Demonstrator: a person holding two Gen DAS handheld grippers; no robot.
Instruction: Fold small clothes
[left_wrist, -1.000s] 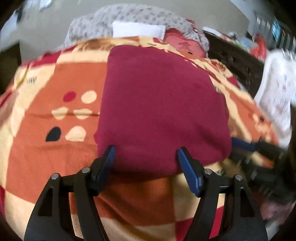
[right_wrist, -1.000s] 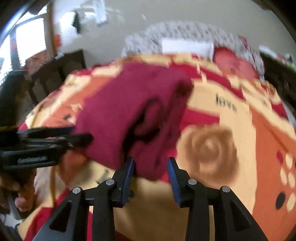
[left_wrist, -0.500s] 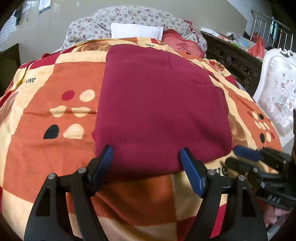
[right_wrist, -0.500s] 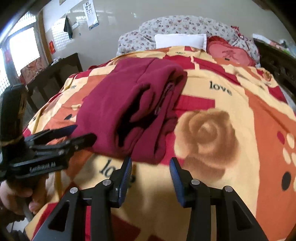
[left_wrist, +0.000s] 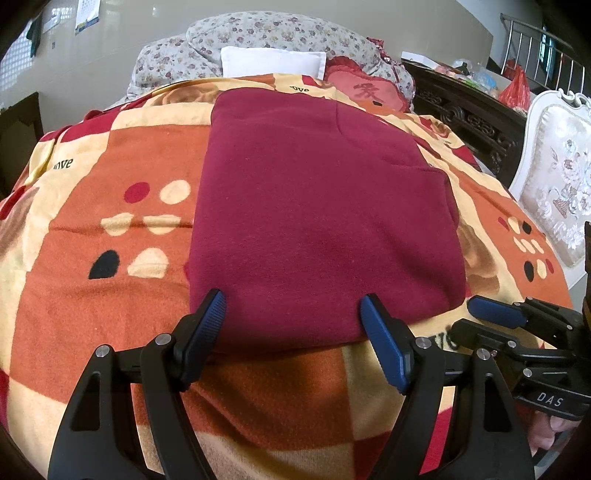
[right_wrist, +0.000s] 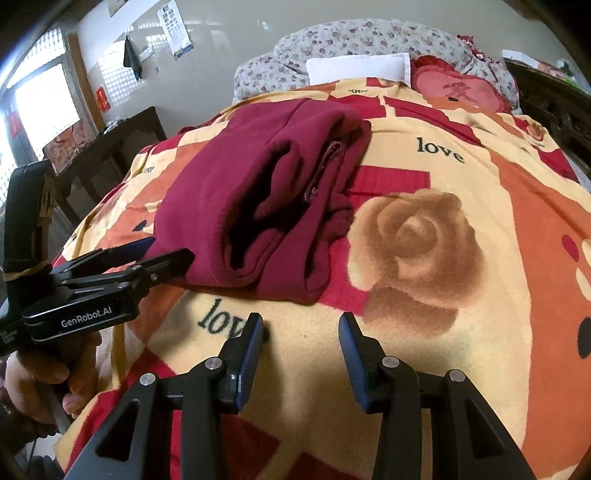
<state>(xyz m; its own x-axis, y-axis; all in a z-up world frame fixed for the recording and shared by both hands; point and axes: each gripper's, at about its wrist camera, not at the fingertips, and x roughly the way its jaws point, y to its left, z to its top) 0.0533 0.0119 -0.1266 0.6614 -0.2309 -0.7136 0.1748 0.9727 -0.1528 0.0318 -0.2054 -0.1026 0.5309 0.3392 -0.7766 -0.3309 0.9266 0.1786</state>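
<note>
A maroon garment (left_wrist: 317, 206) lies folded into a rectangle on the orange and yellow blanket (left_wrist: 92, 314). In the right wrist view the garment (right_wrist: 258, 184) shows its stacked layers and open side folds. My left gripper (left_wrist: 293, 314) stands open and wide, its blue fingertips at the garment's near edge, with no pinch on the cloth. My right gripper (right_wrist: 301, 328) is open over bare blanket just short of the garment's corner, with nothing between its fingers. A hand (right_wrist: 37, 376) holds the left gripper (right_wrist: 162, 258) at the garment's left side.
Floral pillows (left_wrist: 258, 44), a white pillow (left_wrist: 273, 62) and a red heart cushion (left_wrist: 365, 92) lie at the bed's head. Dark carved furniture (left_wrist: 469, 107) and a white upholstered chair (left_wrist: 554, 177) stand to the right. A dark wooden bench (right_wrist: 110, 147) stands to the left.
My right gripper let go of the garment's raised corner and drew back. The cloth now lies flat on the blanket. The left gripper has stayed put.
</note>
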